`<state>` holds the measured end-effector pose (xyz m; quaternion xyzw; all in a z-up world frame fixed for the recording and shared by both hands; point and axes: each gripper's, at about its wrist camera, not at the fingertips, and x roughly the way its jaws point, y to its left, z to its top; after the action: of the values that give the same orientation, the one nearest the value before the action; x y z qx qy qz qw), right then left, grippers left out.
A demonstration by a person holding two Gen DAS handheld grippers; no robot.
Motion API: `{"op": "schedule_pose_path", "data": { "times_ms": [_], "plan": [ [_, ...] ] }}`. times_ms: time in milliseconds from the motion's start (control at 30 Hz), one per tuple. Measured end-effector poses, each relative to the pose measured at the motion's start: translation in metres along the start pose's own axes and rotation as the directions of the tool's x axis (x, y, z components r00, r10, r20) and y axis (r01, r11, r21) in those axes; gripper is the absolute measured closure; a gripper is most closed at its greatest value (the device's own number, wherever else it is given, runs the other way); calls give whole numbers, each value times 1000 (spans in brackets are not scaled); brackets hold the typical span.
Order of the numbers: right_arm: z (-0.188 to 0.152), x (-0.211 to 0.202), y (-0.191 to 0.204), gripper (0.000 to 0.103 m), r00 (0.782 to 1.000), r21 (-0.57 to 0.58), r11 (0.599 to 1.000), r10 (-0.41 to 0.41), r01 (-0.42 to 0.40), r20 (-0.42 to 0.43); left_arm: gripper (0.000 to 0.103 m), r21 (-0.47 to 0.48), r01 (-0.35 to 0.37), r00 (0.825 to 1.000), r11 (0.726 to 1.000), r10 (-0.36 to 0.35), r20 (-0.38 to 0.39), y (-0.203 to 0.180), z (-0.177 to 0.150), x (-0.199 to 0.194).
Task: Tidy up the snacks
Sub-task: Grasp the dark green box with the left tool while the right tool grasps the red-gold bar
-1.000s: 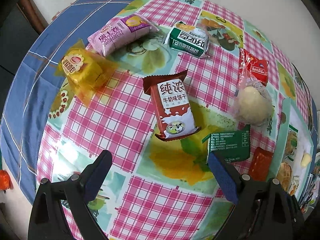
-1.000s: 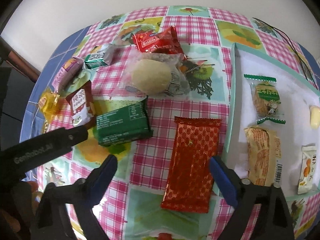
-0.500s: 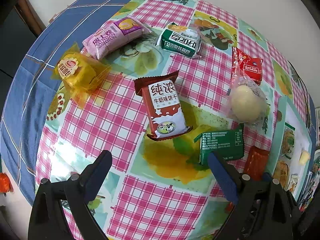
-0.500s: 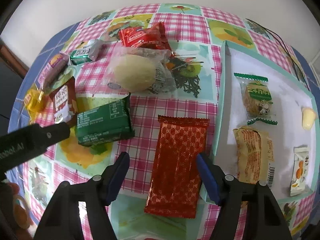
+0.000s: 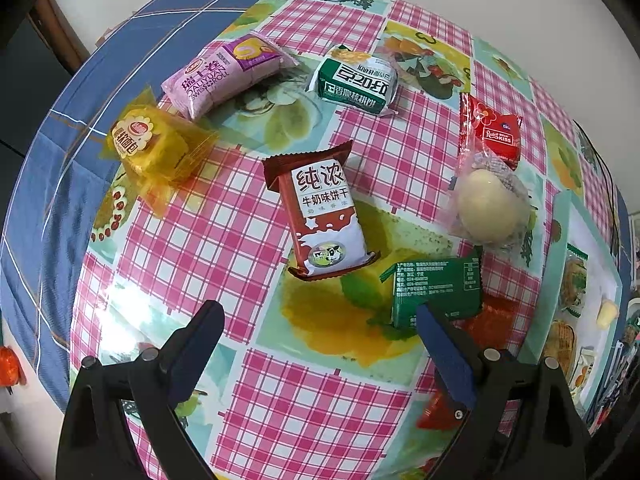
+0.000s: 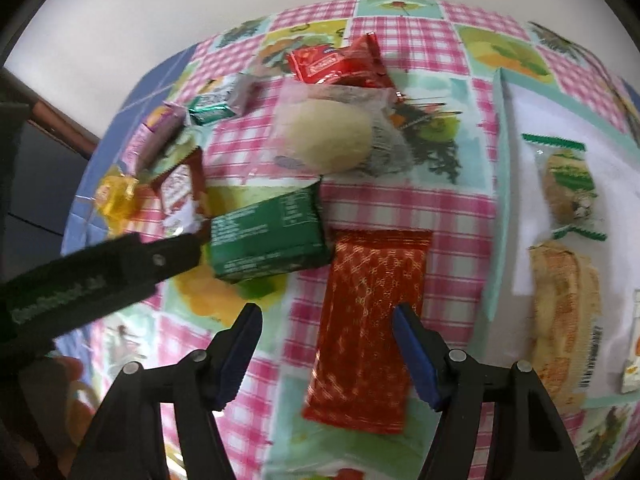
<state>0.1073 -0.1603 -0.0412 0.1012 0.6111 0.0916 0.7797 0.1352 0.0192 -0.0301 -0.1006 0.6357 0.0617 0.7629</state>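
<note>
We see the long red packet (image 6: 370, 320) lying flat on the bench (image 6: 400, 208), just beside the tray (image 6: 498, 184) and touching the green packet (image 6: 268, 236). The right hand-held gripper (image 6: 326, 354) straddles its lower half with jaws closing: a second ago they stood wide on either side, now the right pad is at the packet's edge while the left pad is still clear of it. The packet itself has not shifted.

The left hand-held gripper (image 5: 320, 350) hangs open over bare cloth, as before, near the brown-and-white biscuit packet (image 5: 320, 216).

The right wrist view shows what lies in the tray: a green-edged cracker pack (image 6: 568, 188) and a tan wrapped cake (image 6: 568, 312). It also shows the left tool's black finger crossing toward the green packet. The left wrist view alone gives a clear look at the pink Swiss roll (image 5: 222, 74), the yellow bread pack (image 5: 154, 146) and the green-and-white packet (image 5: 354, 82); there the long red packet is mostly hidden behind the finger.
</note>
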Motion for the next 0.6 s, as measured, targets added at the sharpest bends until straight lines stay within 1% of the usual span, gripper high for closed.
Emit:
{"op": "schedule_pose_path", "data": {
  "times_ms": [33,67,100,133,167,233,433,533,600],
  "plan": [
    [1,-1,0,38,1000,15,1000,19,-19,3,6,0,1,1000,1000,-1,0,0,0,0],
    [1,-3,-2,39,999,32,999,34,-34,11,6,0,1,1000,1000,-1,0,0,0,0],
    [2,-5,-3,39,999,38,999,26,-27,20,6,1,1,1000,1000,-1,0,0,0,0],
    [3,-7,-4,39,1000,38,999,4,-5,29,6,1,2,1000,1000,-2,0,0,0,0],
    [4,-8,-6,39,998,33,999,-39,38,42,6,0,4,1000,1000,-4,0,-1,0,-1],
    [3,-10,-7,39,996,32,997,-73,71,50,6,1,10,1000,1000,-10,1,-3,0,-1],
    [2,1,-9,38,998,52,996,-67,66,17,6,37,31,1000,999,-31,1,-21,1,0],
    [2,7,-4,33,996,32,995,-90,90,12,6,42,38,999,998,-38,0,-27,2,0],
    [3,12,0,33,994,14,994,-110,110,9,6,47,35,999,998,-35,-2,-26,3,3]
  ]
}}
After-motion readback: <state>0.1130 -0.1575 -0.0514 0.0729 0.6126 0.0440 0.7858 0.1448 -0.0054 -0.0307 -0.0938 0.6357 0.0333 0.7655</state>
